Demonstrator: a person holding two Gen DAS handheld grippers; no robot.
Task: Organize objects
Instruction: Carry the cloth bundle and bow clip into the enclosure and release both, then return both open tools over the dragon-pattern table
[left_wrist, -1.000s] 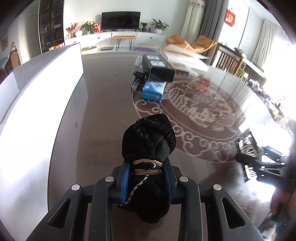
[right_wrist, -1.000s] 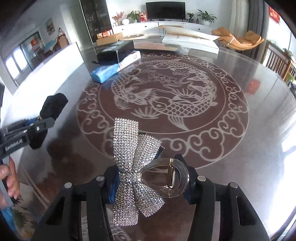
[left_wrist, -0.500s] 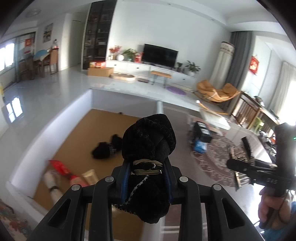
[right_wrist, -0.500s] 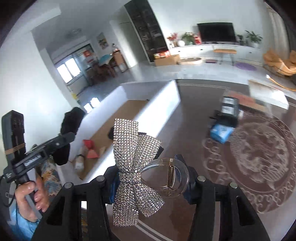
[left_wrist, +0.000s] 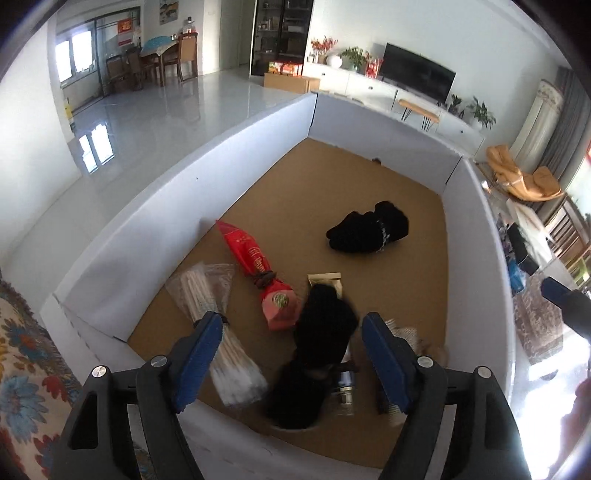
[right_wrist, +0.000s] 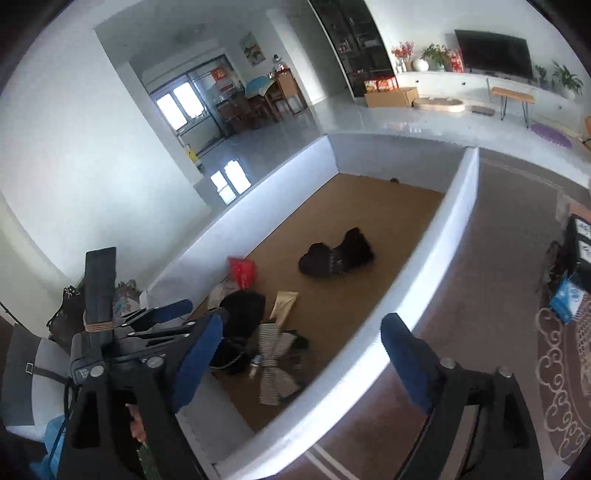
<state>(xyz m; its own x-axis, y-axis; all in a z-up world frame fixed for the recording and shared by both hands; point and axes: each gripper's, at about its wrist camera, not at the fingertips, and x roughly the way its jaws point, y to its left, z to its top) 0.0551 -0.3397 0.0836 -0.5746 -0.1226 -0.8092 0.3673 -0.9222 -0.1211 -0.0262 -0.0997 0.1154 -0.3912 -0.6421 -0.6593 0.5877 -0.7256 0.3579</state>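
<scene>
Blue-padded, our left gripper (left_wrist: 291, 350) is opening over the near end of the white-walled box (left_wrist: 207, 177), jaws apart; the black knitted hair piece (left_wrist: 325, 332) shows blurred between them, touched by neither pad. Our right gripper (right_wrist: 299, 354) is opening too, with nothing clamped, and the rhinestone bow clip (right_wrist: 275, 363) lies blurred on the brown floor of the box below it. Farther in we see a red packet (left_wrist: 255, 266), a gold pouch (left_wrist: 325, 278) and another black hair piece (left_wrist: 369, 229).

Your white-walled box (left_wrist: 258, 155) has a brown floor bearing a black hair accessory (left_wrist: 369, 230), red packet (left_wrist: 255, 258), gold pouch (left_wrist: 325, 278) and stick bundle (left_wrist: 207, 295).
</scene>
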